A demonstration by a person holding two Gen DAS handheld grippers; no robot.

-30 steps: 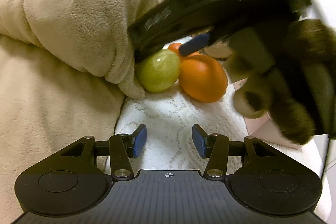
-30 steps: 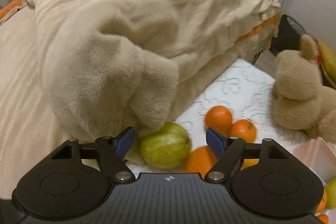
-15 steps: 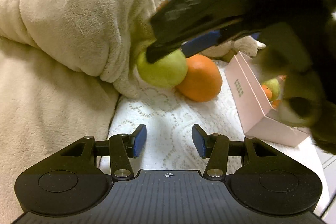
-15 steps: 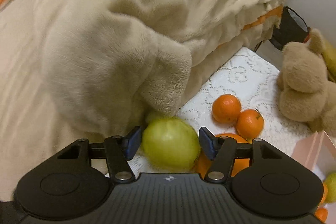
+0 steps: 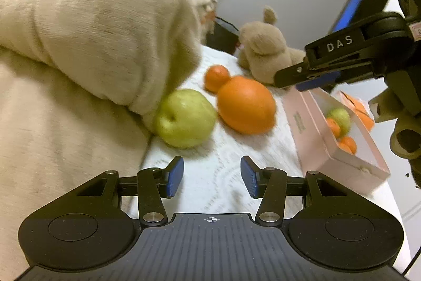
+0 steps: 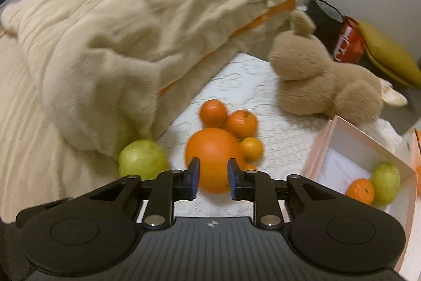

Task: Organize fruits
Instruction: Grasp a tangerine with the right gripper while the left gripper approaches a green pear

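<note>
Right wrist view, right tool (image 6: 212,178) closing (empty), above large orange (image 6: 213,153)

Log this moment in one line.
left gripper: open, empty | right gripper: jaws closing, empty | apple: loose beside orange | box: holds fruit

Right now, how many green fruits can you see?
2. One green fruit lies on the bed against the blanket; the other green fruit sits in the pink box. More could be hidden under the blanket.
</note>
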